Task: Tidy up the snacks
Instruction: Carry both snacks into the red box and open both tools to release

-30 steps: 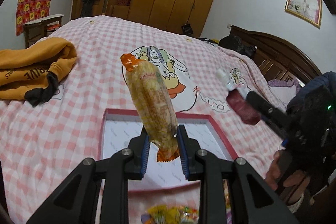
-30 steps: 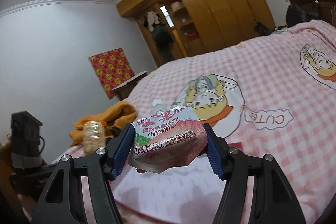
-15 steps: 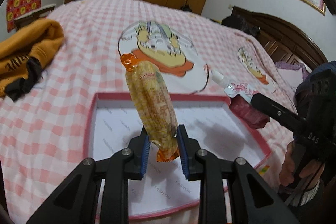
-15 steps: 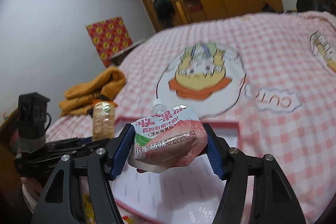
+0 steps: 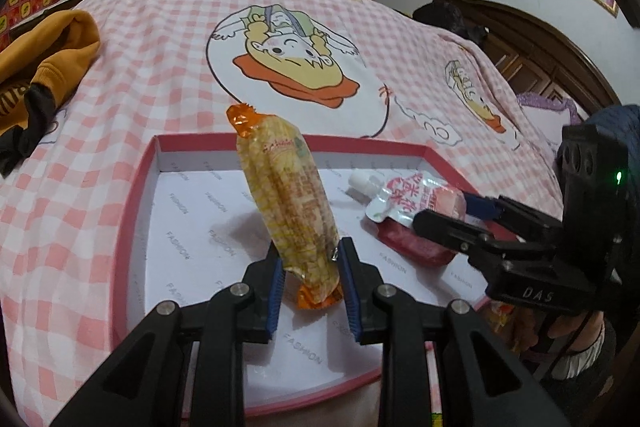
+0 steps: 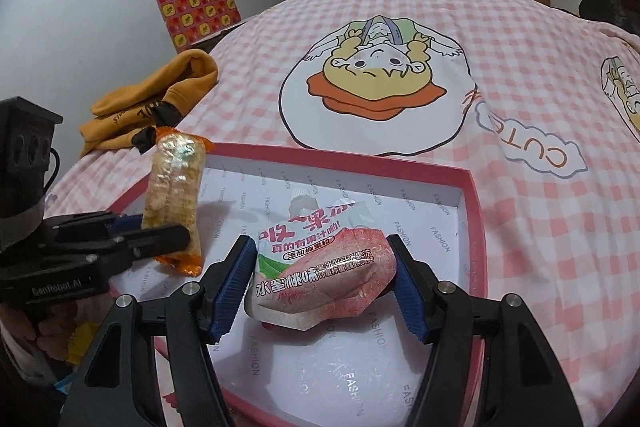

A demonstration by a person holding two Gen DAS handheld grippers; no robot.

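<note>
Both snacks over the pink-rimmed white box (image 6: 476,211), none released. Left tool (image 5: 311,287) pinches the yellow cracker pack (image 5: 288,203) at 9 o'clock; right tool (image 6: 326,283) pinches the peach jelly pouch (image 6: 320,267) at centre. Placing remains.

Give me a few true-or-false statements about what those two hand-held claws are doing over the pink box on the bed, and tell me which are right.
1. The left gripper is clamped on a long yellow snack pack. True.
2. The right gripper is empty. False: it holds a peach jelly pouch between its pads.
3. Both snacks are over the pink-rimmed box with white lining. True.
4. The box stands on a wooden table. False: it lies on a pink checked bedspread.
5. An orange garment lies on the bed beyond the box. True.
6. The box is full of snacks. False: apart from the two held items, its white floor shows bare.
</note>
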